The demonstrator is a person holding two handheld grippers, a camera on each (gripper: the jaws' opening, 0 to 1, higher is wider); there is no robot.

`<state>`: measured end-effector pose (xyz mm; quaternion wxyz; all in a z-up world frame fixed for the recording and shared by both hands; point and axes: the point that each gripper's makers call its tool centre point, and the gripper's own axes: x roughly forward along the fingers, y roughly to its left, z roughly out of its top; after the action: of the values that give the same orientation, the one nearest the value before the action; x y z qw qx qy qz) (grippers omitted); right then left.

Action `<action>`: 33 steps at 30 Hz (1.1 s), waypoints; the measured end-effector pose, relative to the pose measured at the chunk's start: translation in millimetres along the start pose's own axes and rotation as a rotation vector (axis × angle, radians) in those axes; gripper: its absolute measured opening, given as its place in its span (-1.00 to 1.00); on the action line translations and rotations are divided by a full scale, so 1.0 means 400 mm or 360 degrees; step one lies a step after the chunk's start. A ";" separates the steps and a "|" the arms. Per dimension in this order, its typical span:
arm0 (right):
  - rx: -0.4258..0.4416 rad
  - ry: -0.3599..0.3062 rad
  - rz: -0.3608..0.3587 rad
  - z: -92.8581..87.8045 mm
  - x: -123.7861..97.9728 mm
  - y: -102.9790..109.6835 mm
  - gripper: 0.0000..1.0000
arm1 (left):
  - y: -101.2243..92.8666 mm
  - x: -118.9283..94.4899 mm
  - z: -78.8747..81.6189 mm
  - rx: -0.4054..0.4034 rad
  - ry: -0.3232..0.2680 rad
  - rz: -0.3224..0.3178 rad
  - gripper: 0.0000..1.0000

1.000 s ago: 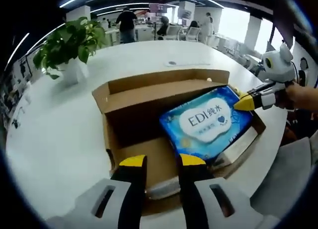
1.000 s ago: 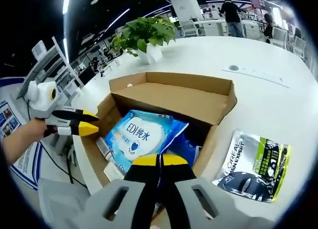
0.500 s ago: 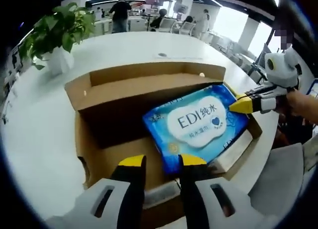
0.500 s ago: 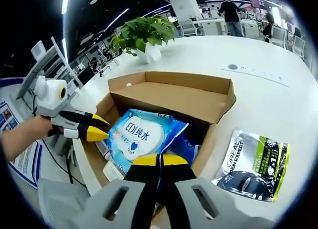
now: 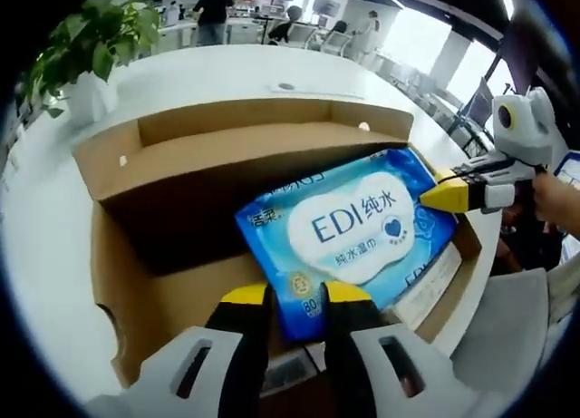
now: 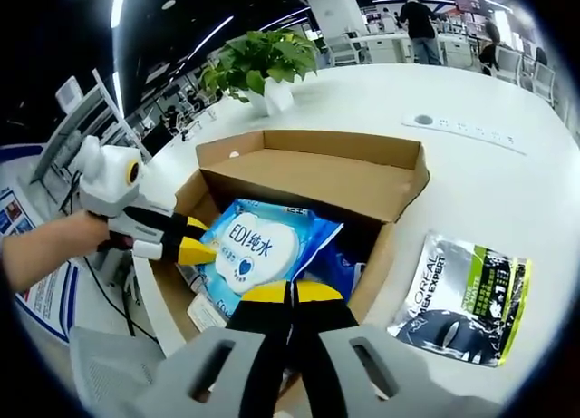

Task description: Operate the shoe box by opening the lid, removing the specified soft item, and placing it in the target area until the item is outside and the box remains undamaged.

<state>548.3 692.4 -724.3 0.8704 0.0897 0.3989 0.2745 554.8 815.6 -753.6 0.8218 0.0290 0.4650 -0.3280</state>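
My right tongs [image 6: 291,293] are clamped on the wipes [image 6: 256,247]; left tongs [image 5: 296,295] apart, reaching in at nine o'clock.

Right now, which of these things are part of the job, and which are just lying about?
Job: shoe box, lid open; blue wipes pack inside it; right gripper shut on the pack; left gripper open.
Lying about: potted plant; L'Oreal sachet on the table.
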 end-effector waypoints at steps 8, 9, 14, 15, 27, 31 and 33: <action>0.0031 -0.0002 -0.0010 -0.003 0.000 -0.001 -1.00 | 0.006 -0.002 0.004 -0.0036 -0.0023 0.0036 -0.88; 0.0037 -0.0003 -0.0011 -0.003 0.000 -0.001 -1.00 | 0.008 -0.002 0.004 -0.0045 -0.0020 0.0047 -0.90; 0.0043 -0.0009 -0.0017 -0.001 -0.002 0.002 -1.00 | 0.009 -0.004 0.007 -0.0042 -0.0013 0.0075 -1.00; 0.0044 -0.0013 -0.0017 0.000 -0.002 0.002 -1.00 | 0.009 -0.006 0.008 -0.0044 -0.0014 0.0078 -1.00; 0.0055 -0.0052 -0.0006 0.012 -0.022 0.016 -1.00 | 0.002 -0.037 0.016 -0.0053 -0.0058 0.0088 -1.00; 0.0063 -0.0068 0.0001 0.019 -0.036 0.017 -1.00 | -0.009 -0.054 0.026 -0.0051 -0.0083 0.0087 -1.00; 0.0067 -0.0075 0.0002 0.022 -0.041 0.016 -1.00 | -0.014 -0.064 0.034 -0.0042 -0.0098 0.0089 -1.00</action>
<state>543.6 689.4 -705.4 0.8773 0.1148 0.3838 0.2643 552.9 819.6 -724.4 0.8450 0.0210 0.4426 -0.2994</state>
